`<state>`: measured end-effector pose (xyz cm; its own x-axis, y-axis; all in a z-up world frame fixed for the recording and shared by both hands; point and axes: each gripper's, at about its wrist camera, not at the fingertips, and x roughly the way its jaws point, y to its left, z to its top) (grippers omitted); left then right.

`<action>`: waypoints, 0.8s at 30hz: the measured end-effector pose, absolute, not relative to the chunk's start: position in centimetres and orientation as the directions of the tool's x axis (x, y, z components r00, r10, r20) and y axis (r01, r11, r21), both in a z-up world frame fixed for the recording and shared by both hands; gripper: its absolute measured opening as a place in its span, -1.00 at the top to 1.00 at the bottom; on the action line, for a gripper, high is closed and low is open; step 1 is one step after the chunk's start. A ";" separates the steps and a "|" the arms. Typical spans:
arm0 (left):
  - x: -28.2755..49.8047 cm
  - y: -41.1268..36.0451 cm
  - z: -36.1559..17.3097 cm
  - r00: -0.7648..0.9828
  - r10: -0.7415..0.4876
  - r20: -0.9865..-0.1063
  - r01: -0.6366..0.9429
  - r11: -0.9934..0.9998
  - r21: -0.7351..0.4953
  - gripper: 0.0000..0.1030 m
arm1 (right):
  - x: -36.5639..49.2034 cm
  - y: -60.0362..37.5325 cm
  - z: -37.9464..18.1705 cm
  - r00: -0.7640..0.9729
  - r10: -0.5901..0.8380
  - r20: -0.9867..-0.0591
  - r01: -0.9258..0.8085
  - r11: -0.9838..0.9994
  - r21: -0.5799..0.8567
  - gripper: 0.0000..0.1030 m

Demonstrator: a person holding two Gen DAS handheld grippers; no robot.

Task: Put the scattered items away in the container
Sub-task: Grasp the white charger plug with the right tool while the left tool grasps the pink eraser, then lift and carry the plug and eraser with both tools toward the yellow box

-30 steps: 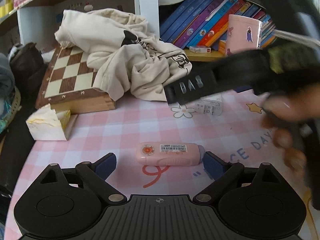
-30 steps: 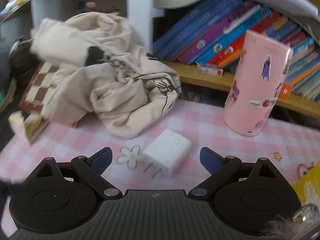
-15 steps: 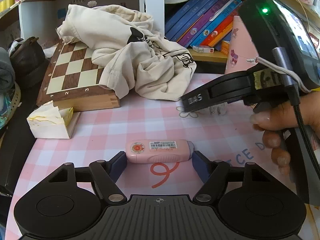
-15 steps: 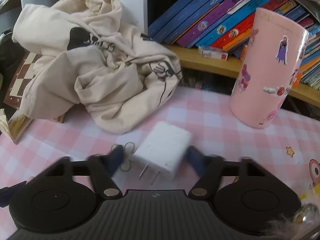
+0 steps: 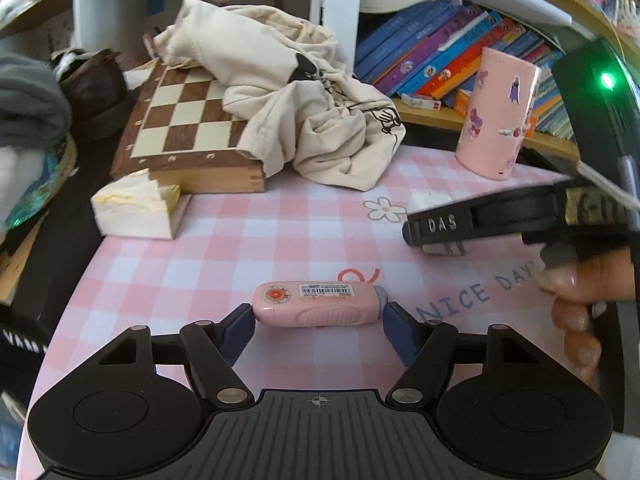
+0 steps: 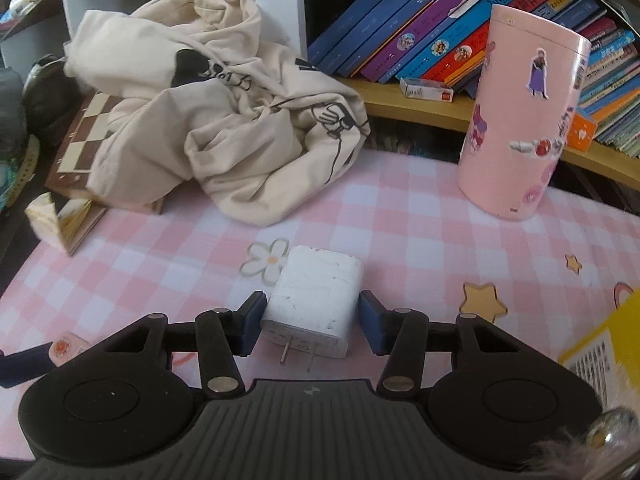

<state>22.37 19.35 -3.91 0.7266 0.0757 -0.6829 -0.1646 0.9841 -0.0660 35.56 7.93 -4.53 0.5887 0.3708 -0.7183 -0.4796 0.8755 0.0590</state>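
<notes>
A pink oblong case (image 5: 320,304) with a barcode label lies crosswise between the blue pads of my left gripper (image 5: 318,318), which touch both its ends. Its end also shows in the right wrist view as the pink case (image 6: 66,346). A white plug charger (image 6: 316,300), prongs toward the camera, sits between the pads of my right gripper (image 6: 310,316); the jaws are closing and the pads meet its sides. From the left wrist view one of the right gripper's fingers (image 5: 440,225) covers most of the charger (image 5: 430,200). A tall pink stickered container (image 6: 520,112) stands at the back right.
A cream garment (image 5: 296,108) is heaped over a wooden chessboard (image 5: 180,128) at the back left. A torn paper block (image 5: 136,208) lies before the board. Books (image 6: 440,20) fill the shelf behind. A yellow box (image 6: 600,348) is at the right edge. A person's hand (image 5: 576,292) holds the right gripper.
Both grippers have gone from wide open to closed: the left onto the ends of the pink case, the right onto the sides of the white charger. The left view has drawn back slightly.
</notes>
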 end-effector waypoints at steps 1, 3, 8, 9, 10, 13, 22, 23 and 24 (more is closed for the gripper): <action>21.9 19.3 -3.6 0.726 0.073 -0.683 -0.173 0.982 -0.079 -0.37 | 35.1 7.7 -4.4 0.583 0.377 -0.720 -0.485 0.872 0.063 0.07; 21.1 19.3 -3.2 0.728 0.067 -0.683 -0.181 0.979 -0.098 -0.37 | 34.1 7.5 -4.2 0.576 0.385 -0.721 -0.498 0.865 0.065 0.08; 19.1 19.2 -1.8 0.734 0.063 -0.676 -0.194 0.974 -0.120 -0.36 | 31.4 6.5 -3.6 0.559 0.410 -0.720 -0.524 0.848 0.076 0.08; 18.6 19.1 -1.5 0.736 0.064 -0.674 -0.197 0.973 -0.123 -0.36 | 30.9 6.3 -3.5 0.557 0.413 -0.720 -0.527 0.846 0.078 0.08; 18.1 19.1 -1.2 0.739 0.063 -0.671 -0.199 0.972 -0.127 -0.36 | 30.3 6.0 -3.3 0.555 0.417 -0.720 -0.532 0.843 0.079 0.08; 16.8 19.0 -0.7 0.743 0.062 -0.667 -0.201 0.971 -0.134 -0.36 | 28.8 5.4 -2.9 0.548 0.425 -0.720 -0.549 0.832 0.073 0.08; 12.2 17.8 0.7 0.754 0.043 -0.655 -0.184 0.972 -0.147 -0.37 | 23.8 2.3 -1.5 0.523 0.450 -0.724 -0.604 0.795 0.058 0.08; 11.7 17.7 0.9 0.758 0.039 -0.651 -0.178 0.973 -0.149 -0.37 | 23.3 2.0 -1.4 0.520 0.452 -0.724 -0.607 0.792 0.059 0.08; 11.1 17.5 1.1 0.762 0.032 -0.647 -0.171 0.973 -0.153 -0.37 | 22.7 1.6 -1.3 0.517 0.456 -0.724 -0.611 0.789 0.060 0.08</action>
<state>11.07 17.47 1.12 0.7618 0.0322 -0.6471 -0.1708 0.9734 -0.1526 22.70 1.64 -1.27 0.5172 0.4557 -0.7245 -0.6114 0.7890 0.0598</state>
